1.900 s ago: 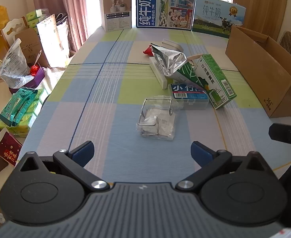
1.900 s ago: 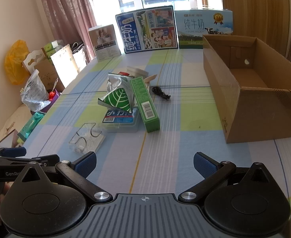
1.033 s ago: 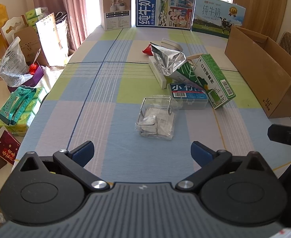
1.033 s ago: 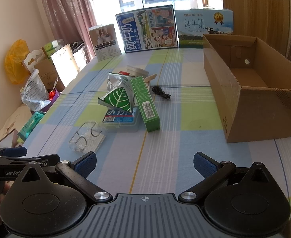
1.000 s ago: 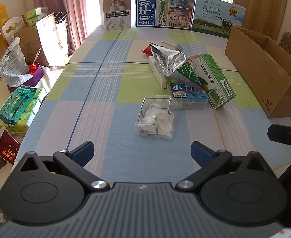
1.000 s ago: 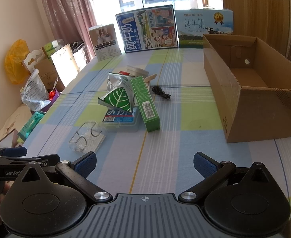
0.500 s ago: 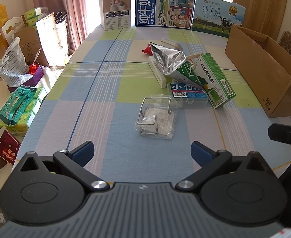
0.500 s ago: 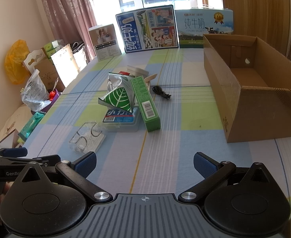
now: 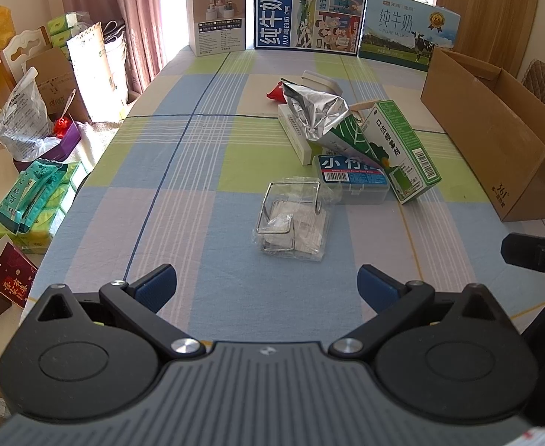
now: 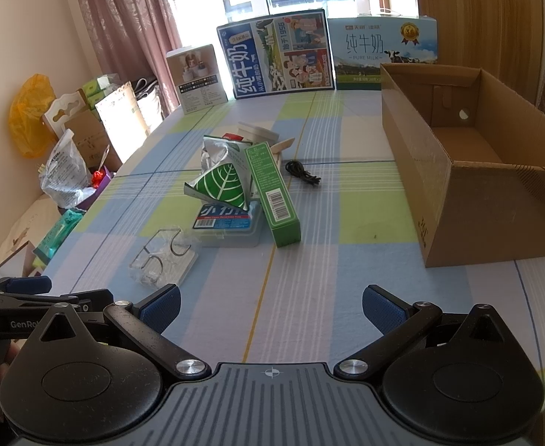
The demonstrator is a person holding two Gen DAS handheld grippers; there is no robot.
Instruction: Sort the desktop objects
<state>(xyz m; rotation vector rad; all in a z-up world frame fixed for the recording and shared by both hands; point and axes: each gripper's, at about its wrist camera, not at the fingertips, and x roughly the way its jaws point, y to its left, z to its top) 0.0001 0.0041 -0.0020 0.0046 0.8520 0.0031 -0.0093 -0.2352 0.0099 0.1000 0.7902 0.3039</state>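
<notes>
On the table, a wire rack in a plastic bag lies nearest the camera, in the middle. Just behind it sits a flat case, with a foil pouch leaning over it and a long carton resting along the case's right side. A cable lies behind that carton. An open cardboard box stands well to the right. Three upright boxes line the far edge.
</notes>
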